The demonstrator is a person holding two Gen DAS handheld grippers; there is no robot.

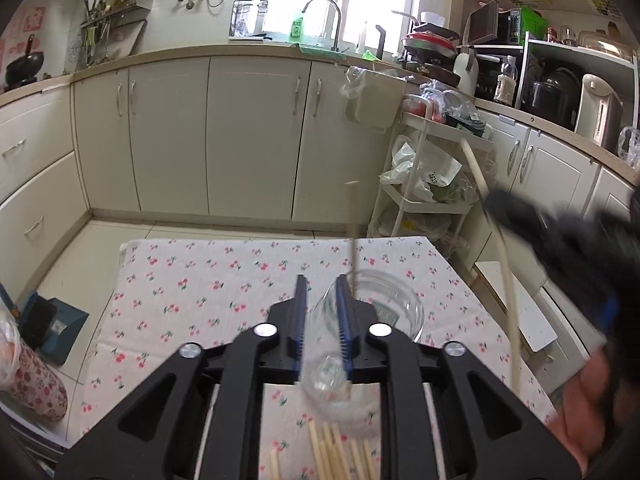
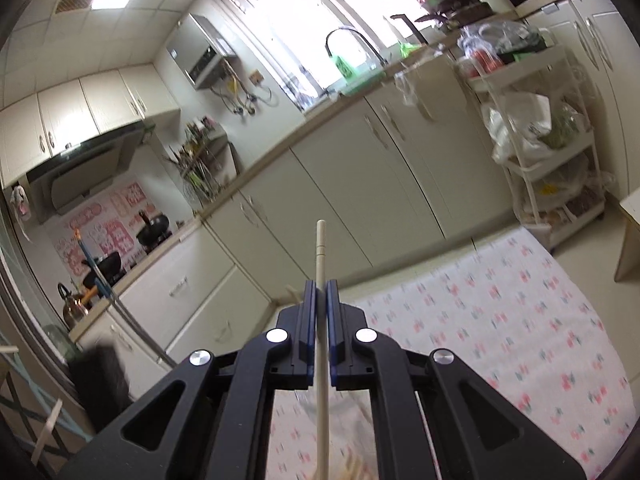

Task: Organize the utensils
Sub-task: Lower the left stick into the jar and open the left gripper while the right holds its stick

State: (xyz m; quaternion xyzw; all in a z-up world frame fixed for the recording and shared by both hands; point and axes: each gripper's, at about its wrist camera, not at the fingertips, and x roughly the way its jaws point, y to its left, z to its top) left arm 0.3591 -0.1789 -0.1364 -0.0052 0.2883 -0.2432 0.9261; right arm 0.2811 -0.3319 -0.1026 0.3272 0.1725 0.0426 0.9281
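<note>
Now, at the bottom of your left view, loose chopsticks (image 1: 332, 452) lie on the cherry-print table (image 1: 192, 280). Your left gripper (image 1: 322, 292) has its jaws slightly apart around the rim of the glass jar (image 1: 384, 312). Your right gripper (image 2: 320, 292) is clamped on one chopstick (image 2: 321, 248). Beyond stand a white cart (image 1: 424, 184) and cabinets (image 1: 248, 136).

I count one clear glass jar (image 1: 372, 312) on the worktop (image 1: 192, 280), with one thin stick (image 1: 353, 232) standing in it. About seven pale chopsticks (image 1: 332, 456) lie loose by the near edge. One more chopstick (image 2: 321, 320) is in my right tongs (image 2: 320, 292). My left tongs (image 1: 321, 300) make two in all.
</note>
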